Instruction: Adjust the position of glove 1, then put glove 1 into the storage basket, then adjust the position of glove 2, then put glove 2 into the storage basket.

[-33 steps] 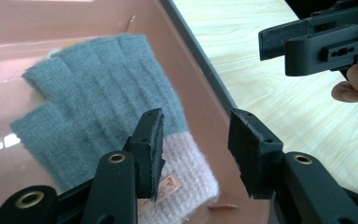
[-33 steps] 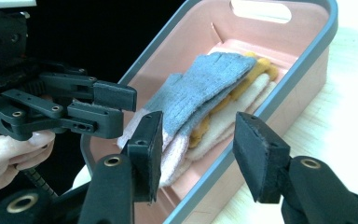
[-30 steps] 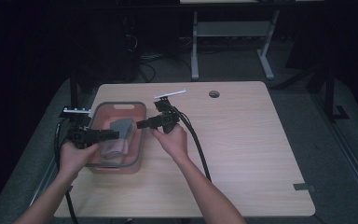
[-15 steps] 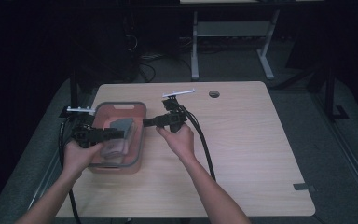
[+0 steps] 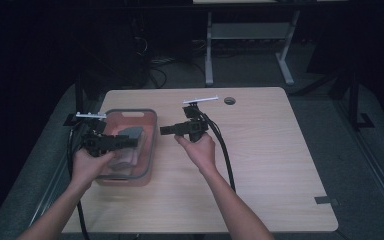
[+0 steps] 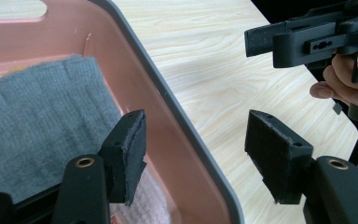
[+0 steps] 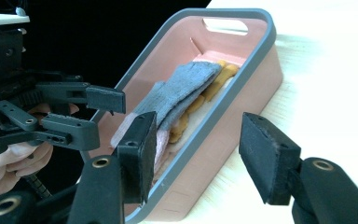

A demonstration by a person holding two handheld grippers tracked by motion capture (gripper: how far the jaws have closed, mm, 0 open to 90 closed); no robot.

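Note:
A pink bin with a grey rim (image 5: 151, 150) stands at the table's left. Inside lie a grey sock (image 7: 186, 84), an orange sock (image 7: 221, 74) and a pale one. My left gripper (image 5: 137, 140) hovers over the bin's right side; in the left gripper view its jaws (image 6: 196, 126) straddle the rim (image 6: 168, 107) without touching the grey sock (image 6: 37, 116). They have just been opening, with nothing gripped. My right gripper (image 5: 164, 131) hangs just right of the bin and points at it. Its jaws (image 7: 198, 123) have also just been opening and hold nothing.
The wooden table (image 5: 270, 165) stretches bare to the right of the bin, with a round cable hole (image 5: 229, 101) near its far edge. Black cables trail from both grippers. A dark floor and a metal desk frame (image 5: 209, 55) lie beyond.
My left gripper's jaws have spread apart above the bin. My right gripper has drawn a little to the right, off the bin's rim, and opened wider.

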